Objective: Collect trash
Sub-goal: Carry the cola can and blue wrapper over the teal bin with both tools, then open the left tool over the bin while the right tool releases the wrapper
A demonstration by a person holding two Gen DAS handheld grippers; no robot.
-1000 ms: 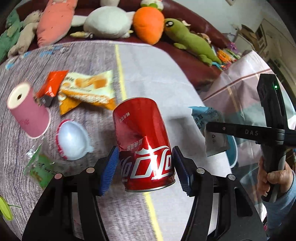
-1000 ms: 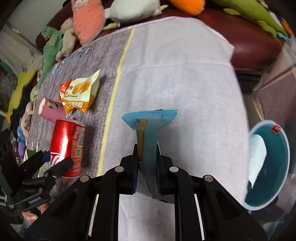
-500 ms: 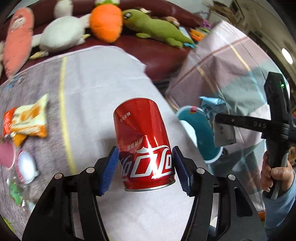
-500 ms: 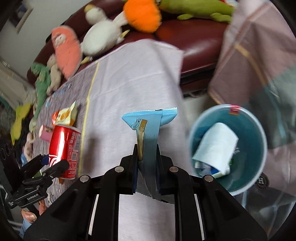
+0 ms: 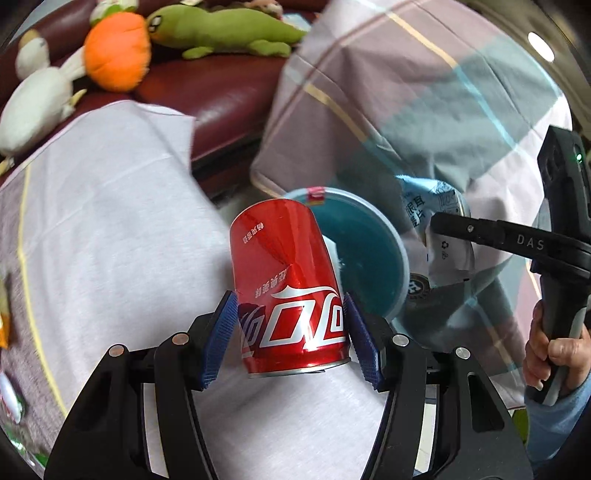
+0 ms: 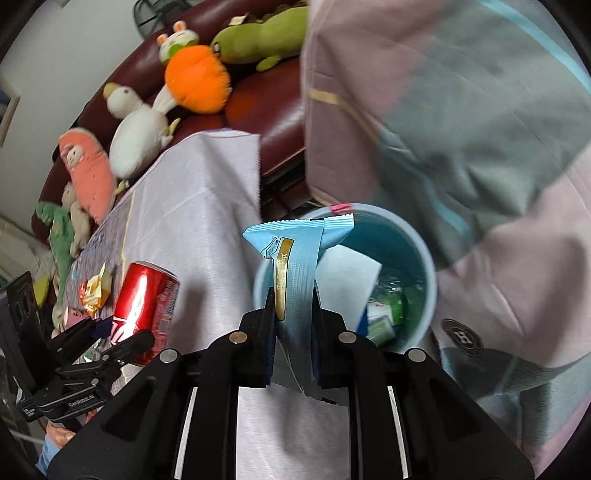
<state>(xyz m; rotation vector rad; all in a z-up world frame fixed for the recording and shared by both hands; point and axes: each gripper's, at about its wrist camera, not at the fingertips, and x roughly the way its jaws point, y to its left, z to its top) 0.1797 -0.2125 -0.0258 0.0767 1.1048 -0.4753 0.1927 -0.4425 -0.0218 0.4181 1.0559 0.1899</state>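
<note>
My left gripper (image 5: 290, 332) is shut on a dented red cola can (image 5: 286, 280), held over the right edge of the cloth-covered table (image 5: 103, 229). The can (image 6: 146, 299) also shows at the left of the right wrist view. My right gripper (image 6: 293, 339) is shut on a light blue snack wrapper (image 6: 297, 266), which hangs over the near rim of a blue trash bin (image 6: 424, 258). The bin (image 5: 354, 251) sits on the floor just past the table edge and holds white paper (image 6: 347, 280) and green scraps. The wrapper (image 5: 432, 236) appears right of the bin in the left wrist view.
A dark red sofa (image 5: 221, 96) with plush toys, among them an orange one (image 5: 116, 57) and a green one (image 5: 221, 35), runs behind the table. A checked blanket (image 5: 424, 110) drapes right of the bin. Snack wrappers (image 6: 94, 288) lie on the table's far left.
Both grippers have swept rightward off the table's middle toward the bin, each keeping its load. The bin, earlier at the far right, now lies directly ahead of both.
</note>
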